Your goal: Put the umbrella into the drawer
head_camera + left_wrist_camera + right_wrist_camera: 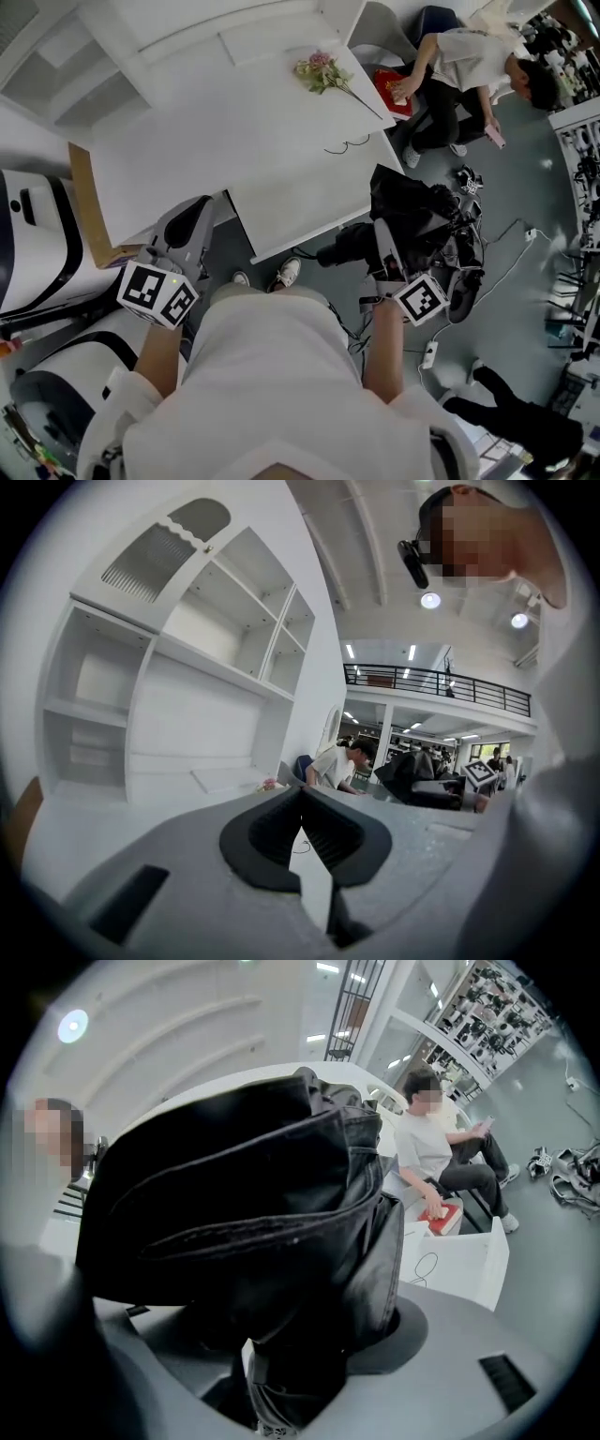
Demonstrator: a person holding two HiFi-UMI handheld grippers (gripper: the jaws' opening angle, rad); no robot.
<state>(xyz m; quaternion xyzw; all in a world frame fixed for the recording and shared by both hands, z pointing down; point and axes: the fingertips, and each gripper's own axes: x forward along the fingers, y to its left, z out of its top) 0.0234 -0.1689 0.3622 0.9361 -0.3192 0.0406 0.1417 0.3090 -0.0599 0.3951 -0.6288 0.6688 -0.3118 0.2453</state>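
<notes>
Right gripper (291,1335) grasps the black umbrella (234,1185) between its jaws; left gripper (302,799) clenched.

We note a white desk (234,150) carrying a small sprig of flowers (323,73) near its far right corner and a thin dark cord (347,145) looped by the right edge, both well apart.

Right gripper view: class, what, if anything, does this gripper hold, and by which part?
The right gripper holds the folded black umbrella, its jaws clamped on the narrow bunched fabric at one end; the rest bulges beyond them.
</notes>
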